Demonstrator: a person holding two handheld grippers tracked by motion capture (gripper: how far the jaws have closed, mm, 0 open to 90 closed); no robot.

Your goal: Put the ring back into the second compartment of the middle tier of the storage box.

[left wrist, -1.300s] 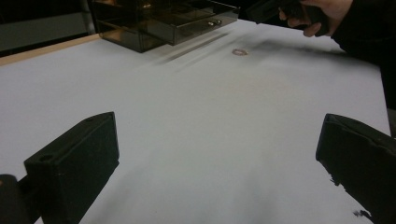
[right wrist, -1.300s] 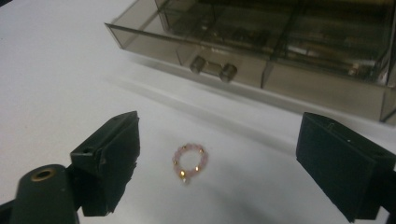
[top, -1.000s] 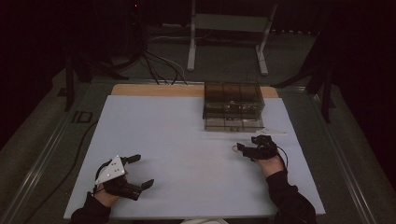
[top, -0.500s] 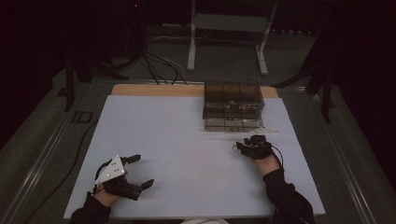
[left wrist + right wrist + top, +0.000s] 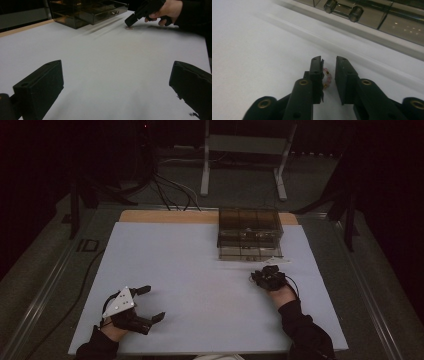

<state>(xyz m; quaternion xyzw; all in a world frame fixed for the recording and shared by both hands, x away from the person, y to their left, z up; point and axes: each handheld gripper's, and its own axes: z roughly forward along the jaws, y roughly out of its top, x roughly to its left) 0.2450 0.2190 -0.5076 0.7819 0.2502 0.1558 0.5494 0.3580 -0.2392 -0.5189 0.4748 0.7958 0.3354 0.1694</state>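
Right gripper point(image 5: 329, 75) tip-down on white table point(image 5: 200, 265), jaws narrowly parted around small pink beaded ring point(image 5: 326, 77) near smoky drawer box point(image 5: 250, 234), left gripper point(image 5: 142, 306) resting, jaws spread wide, empty

Table cover point(image 5: 200, 270): smooth matt white sheet. Drawer box point(image 5: 249, 234): glossy smoked clear plastic. Jaws: matt black plastic. Bracelet point(image 5: 327, 77): glossy pink beads.

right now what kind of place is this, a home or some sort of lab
Most likely a lab or recording setup, not a home: a white work table in a dark room, loose cables and a metal stand behind it, and handheld grippers, left gripper, right gripper.
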